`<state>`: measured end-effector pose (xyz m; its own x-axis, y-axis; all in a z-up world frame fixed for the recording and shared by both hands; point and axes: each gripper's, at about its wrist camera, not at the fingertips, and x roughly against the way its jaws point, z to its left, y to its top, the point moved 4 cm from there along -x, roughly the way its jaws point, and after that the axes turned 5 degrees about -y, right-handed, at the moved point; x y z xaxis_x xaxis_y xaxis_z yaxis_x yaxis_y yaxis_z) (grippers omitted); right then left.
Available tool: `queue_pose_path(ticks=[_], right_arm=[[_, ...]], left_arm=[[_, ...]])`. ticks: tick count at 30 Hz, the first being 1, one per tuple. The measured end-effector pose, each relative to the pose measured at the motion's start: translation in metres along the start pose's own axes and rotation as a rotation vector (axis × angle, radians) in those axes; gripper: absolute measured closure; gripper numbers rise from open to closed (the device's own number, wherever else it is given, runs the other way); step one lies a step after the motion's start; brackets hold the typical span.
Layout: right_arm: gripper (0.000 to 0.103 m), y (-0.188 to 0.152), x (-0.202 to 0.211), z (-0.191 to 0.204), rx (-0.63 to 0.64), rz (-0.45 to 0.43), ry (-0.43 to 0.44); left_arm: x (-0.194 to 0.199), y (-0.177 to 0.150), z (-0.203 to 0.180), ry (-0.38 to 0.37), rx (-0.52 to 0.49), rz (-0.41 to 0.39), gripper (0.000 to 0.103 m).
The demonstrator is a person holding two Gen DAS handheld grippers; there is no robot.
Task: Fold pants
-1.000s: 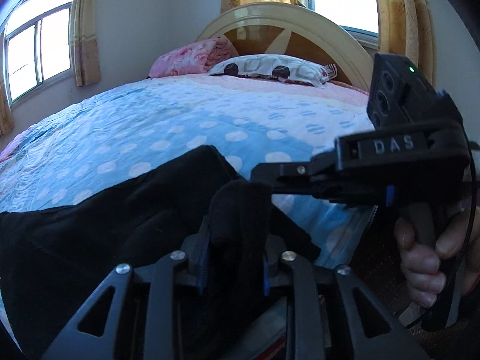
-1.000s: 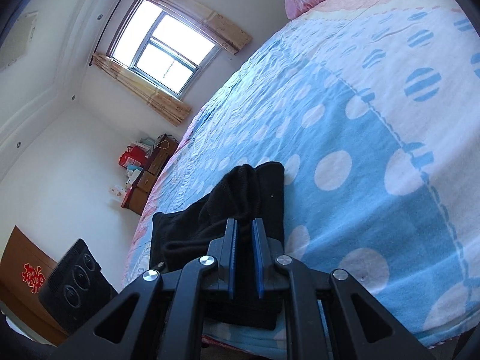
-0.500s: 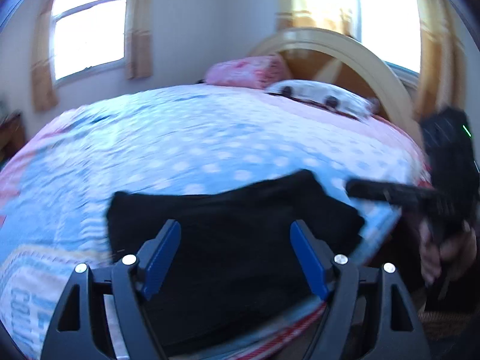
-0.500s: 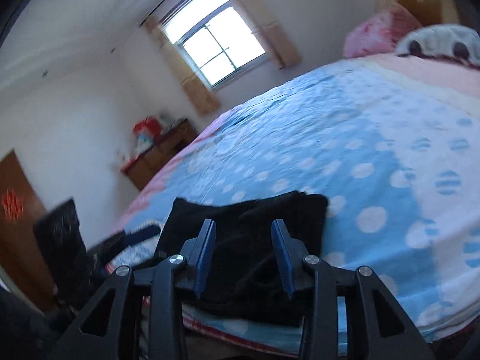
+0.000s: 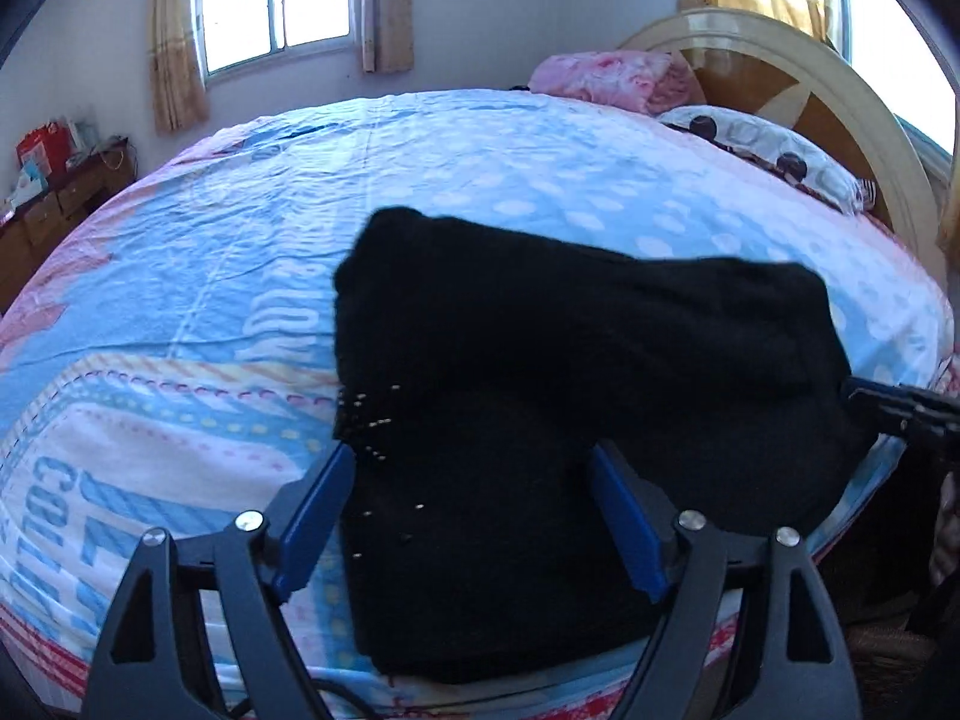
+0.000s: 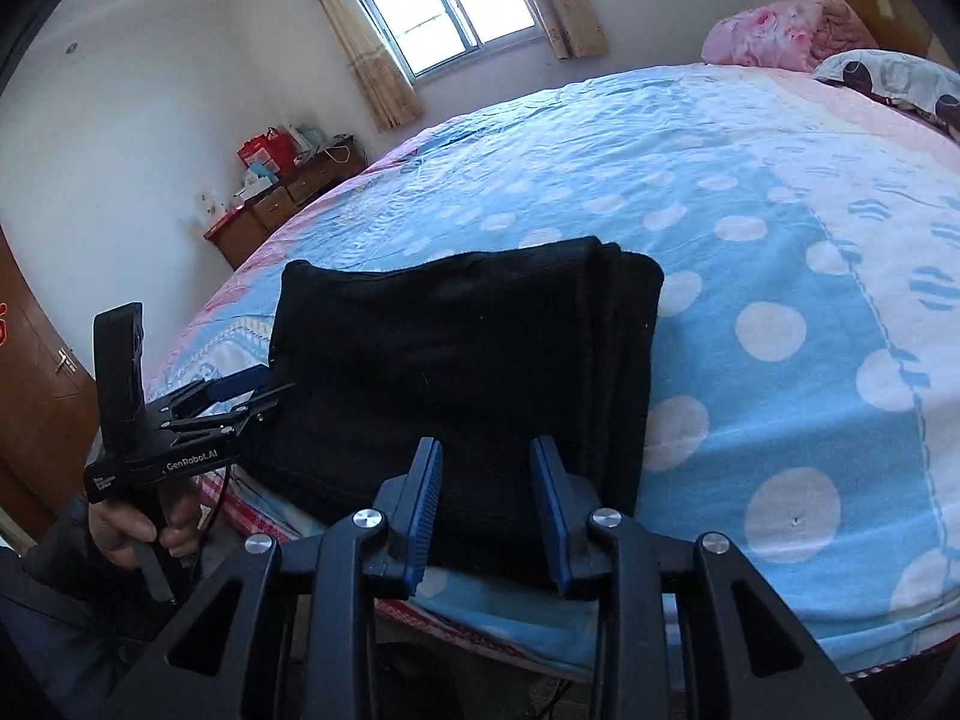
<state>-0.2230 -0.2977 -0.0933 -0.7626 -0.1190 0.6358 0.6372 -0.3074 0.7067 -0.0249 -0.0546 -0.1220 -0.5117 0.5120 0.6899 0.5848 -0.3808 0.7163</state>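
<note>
The black pants (image 5: 540, 396) lie folded in a thick stack near the front edge of the bed; they also show in the right wrist view (image 6: 468, 360). My left gripper (image 5: 474, 516) is open and empty, held just above the stack's near left part. It also shows from the side in the right wrist view (image 6: 252, 390), at the stack's left edge. My right gripper (image 6: 486, 510) is open and empty over the stack's near edge. Its tip shows in the left wrist view (image 5: 900, 408) at the stack's right edge.
The bed (image 5: 300, 228) has a blue dotted sheet. Pink bedding (image 5: 606, 78) and a pillow (image 5: 762, 150) lie by the headboard (image 5: 840, 96). A wooden cabinet (image 6: 282, 204) stands by the far wall. A door (image 6: 36, 396) is at left.
Both grippers were shut on the pants a second ago. They have let go, opened and pulled back. The pants now lie flat in a folded stack.
</note>
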Motion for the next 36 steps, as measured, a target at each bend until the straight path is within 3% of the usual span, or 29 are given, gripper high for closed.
queue_pose_path(ticks=[2,7,10,12,16,18,20,24,28,31,33,36], right_arm=[[0.069,0.007,0.006,0.005,0.012,-0.017,-0.019],[0.069,0.045,0.035,0.016,0.026,-0.2,0.001],[0.069,0.065,0.014,0.024,0.094,-0.167,-0.075],[0.069,0.072,-0.01,0.02,0.083,-0.123,-0.089],[0.069,0.071,-0.044,0.002,0.027,-0.066,-0.111],[0.069,0.066,-0.05,-0.002,0.03,-0.088,-0.088],[0.069,0.068,-0.051,-0.004,0.057,-0.095,-0.087],[0.069,0.068,-0.059,-0.003,0.072,-0.098,-0.11],[0.069,0.065,-0.06,0.001,0.098,-0.117,-0.129],[0.069,0.064,-0.043,0.003,0.05,-0.159,-0.12],[0.069,0.06,-0.03,0.015,0.081,-0.189,-0.083],[0.069,0.048,-0.021,0.031,0.145,-0.167,-0.079]], left_arm=[[0.013,0.011,0.013,-0.022,0.06,-0.014,0.019],[0.024,0.066,0.03,-0.021,0.121,-0.109,0.019],[-0.002,0.095,0.023,0.042,0.108,-0.091,0.019],[-0.022,0.103,0.018,0.045,0.088,-0.068,0.019],[-0.063,0.1,0.027,0.121,0.099,-0.009,0.019],[-0.079,0.09,0.043,0.156,0.166,0.043,0.019],[-0.096,0.075,0.061,0.169,0.25,0.11,0.012],[-0.094,0.07,0.055,0.212,0.184,0.073,0.009],[-0.089,0.071,0.057,0.192,0.201,0.073,0.009],[-0.07,0.074,0.049,0.23,0.153,0.024,0.009],[-0.06,0.074,0.043,0.252,0.12,0.002,0.009],[-0.051,0.072,0.036,0.259,0.106,-0.005,0.009]])
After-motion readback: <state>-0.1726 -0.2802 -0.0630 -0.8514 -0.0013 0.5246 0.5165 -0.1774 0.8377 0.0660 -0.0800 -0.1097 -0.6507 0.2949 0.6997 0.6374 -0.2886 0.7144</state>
